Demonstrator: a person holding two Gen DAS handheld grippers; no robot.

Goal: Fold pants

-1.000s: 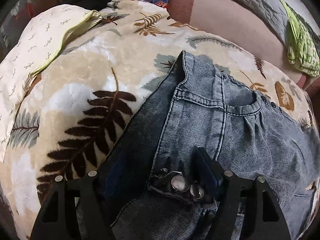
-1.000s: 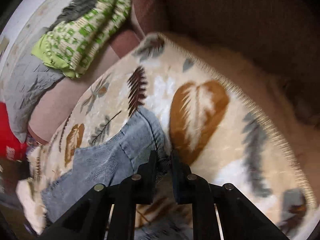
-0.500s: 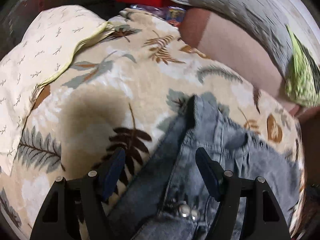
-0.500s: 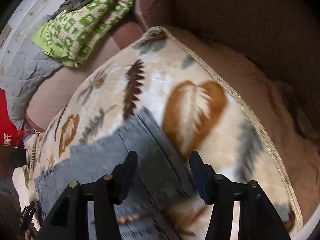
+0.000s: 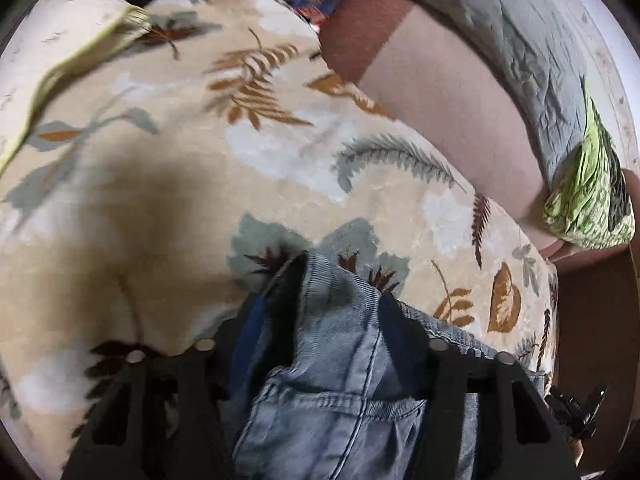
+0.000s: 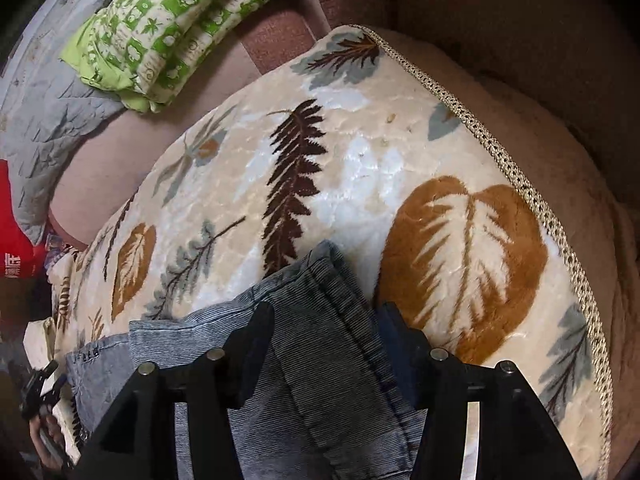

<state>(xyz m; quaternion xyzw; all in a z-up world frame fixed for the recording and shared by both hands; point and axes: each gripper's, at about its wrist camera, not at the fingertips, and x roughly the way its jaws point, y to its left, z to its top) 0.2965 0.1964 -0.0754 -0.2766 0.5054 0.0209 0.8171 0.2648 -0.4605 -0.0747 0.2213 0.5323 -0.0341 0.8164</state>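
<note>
Grey-blue jeans (image 5: 340, 364) lie on a leaf-print blanket (image 5: 160, 200). In the left wrist view my left gripper (image 5: 324, 304) straddles a raised corner of the waistband; its jaws are closing, with denim between them and not visibly pinched. In the right wrist view the folded leg end of the jeans (image 6: 320, 280) lies flat on the blanket (image 6: 360, 160). My right gripper (image 6: 326, 312) stands open over it, one finger on each side of the hem.
A green patterned cloth (image 6: 168, 32) and a grey quilt (image 6: 40, 120) lie beyond the blanket on the brown sofa (image 6: 520, 40). A white pillow (image 5: 60, 40) lies at the left. The blanket's braided edge (image 6: 520, 184) runs close on the right.
My right gripper opened, let go of the hem and slid back over the leg. My left gripper moved up the jeans to the waistband corner and its jaws narrowed.
</note>
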